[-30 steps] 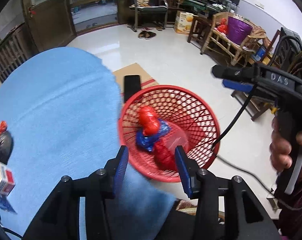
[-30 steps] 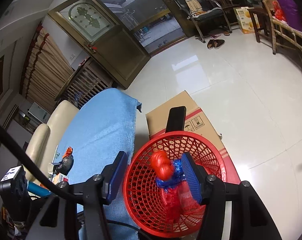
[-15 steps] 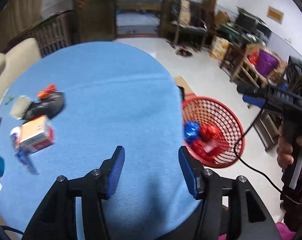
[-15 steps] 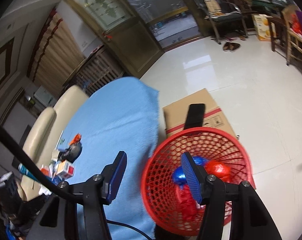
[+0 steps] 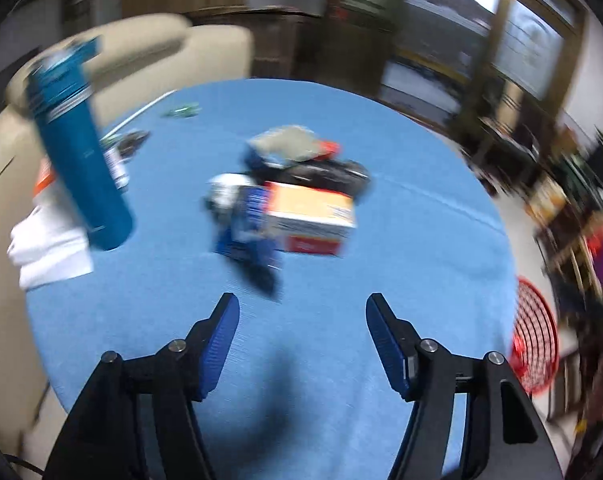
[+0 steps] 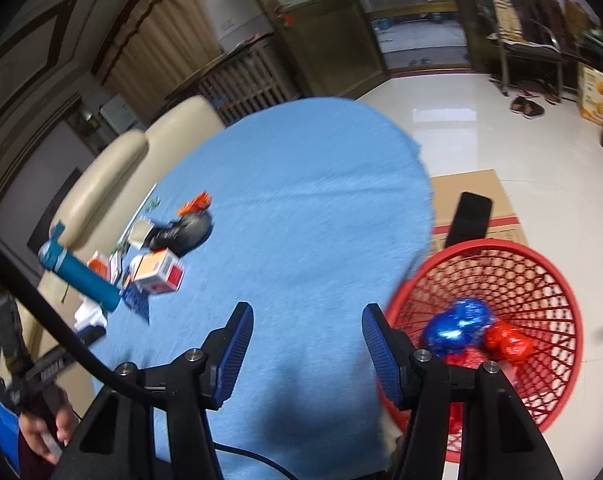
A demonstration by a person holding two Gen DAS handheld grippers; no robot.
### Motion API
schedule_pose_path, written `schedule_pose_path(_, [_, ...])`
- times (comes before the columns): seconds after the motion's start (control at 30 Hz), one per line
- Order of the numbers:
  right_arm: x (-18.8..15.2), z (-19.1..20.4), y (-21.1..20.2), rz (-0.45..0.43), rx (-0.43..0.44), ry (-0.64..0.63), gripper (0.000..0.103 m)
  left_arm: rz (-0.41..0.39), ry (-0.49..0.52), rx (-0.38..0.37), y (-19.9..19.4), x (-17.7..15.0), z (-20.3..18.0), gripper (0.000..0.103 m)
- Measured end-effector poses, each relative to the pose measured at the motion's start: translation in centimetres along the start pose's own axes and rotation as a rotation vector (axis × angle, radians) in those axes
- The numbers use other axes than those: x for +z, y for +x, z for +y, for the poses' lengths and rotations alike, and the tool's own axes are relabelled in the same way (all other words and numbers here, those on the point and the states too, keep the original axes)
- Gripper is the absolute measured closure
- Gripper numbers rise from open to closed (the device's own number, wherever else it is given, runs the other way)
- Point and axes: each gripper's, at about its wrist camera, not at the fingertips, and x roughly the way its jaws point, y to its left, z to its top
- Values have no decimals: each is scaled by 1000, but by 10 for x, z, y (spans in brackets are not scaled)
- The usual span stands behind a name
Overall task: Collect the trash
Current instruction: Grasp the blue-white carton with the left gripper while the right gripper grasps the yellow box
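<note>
Left wrist view: the left gripper (image 5: pixel 302 320) hangs wide open and empty over the blue tablecloth (image 5: pixel 401 208), the orange-and-white cardboard carton (image 5: pixel 309 218) lying ahead between its fingers.

Right wrist view: the right gripper (image 6: pixel 307 330) gapes empty; the red plastic mesh basket (image 6: pixel 541 280) holding crumpled blue and red foil wrappers (image 6: pixel 459 326) sits just right.

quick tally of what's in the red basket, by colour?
Right wrist view, inside the red basket:
Blue foil wads: 1
Red foil wads: 1 clear, with more red below it, partly hidden behind the tongs
Total: 2 distinct
</note>
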Motion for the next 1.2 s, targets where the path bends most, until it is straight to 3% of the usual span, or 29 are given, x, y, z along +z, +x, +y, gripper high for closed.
schedule_pose_path(0.1, [-3,15,12,30,5,-28,43,-13,-49,4,12,8,17,35])
schedule_pose_path(0.37, [6,61,36,73,26,-134,43,25,-59,16,60,25,24,36])
schedule_pose_path(0.43, [14,77,46,71,53,-171,43,41,-73,-33,69,28,28,54])
schedule_pose_path(0.47, [18,84,51,73,69,-186,43,53,-75,-42,71,29,29,72])
schedule_pose_path(0.5, [22,92,58,77,89,-203,43,68,-80,-57,75,29,31,82])
schedule_pose_path(0.83, [56,179,149,158,339,-334,42,50,-98,-132,43,3,59,88])
schedule_pose_path(1.03, [66,217,202,198,366,-431,37,39,-97,-120,16,-11,73,88])
schedule_pose_path(1.2, [57,231,228,302,380,-471,37,29,-105,-100,7,-11,82,88])
